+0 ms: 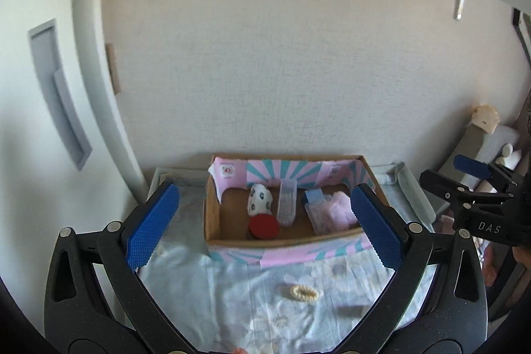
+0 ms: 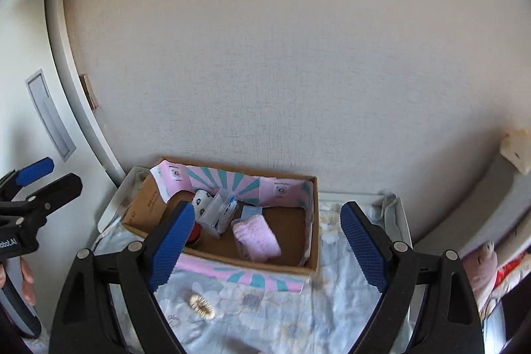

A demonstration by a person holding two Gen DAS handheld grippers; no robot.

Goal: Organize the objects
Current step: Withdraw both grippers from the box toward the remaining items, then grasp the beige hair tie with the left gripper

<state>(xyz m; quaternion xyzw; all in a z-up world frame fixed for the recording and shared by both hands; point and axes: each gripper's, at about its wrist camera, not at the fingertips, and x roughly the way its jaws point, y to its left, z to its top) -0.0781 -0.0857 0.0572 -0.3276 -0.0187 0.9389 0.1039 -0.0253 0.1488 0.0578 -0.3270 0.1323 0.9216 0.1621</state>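
Fingers: left gripper spread wide, holding nothing; right gripper likewise spread and bare.
Item outstanding: hair tie, cream, oval, flat on the floral cloth over the bench, outside the box, just short of its near wall.
Bearing: at 6 o'clock from the left fingers, nearly centred between them; at 8 o'clock from the right fingers, off past the left-hand one.
Long axis: crosswise, 9 to 3.
Nearer, by judgement: left gripper.
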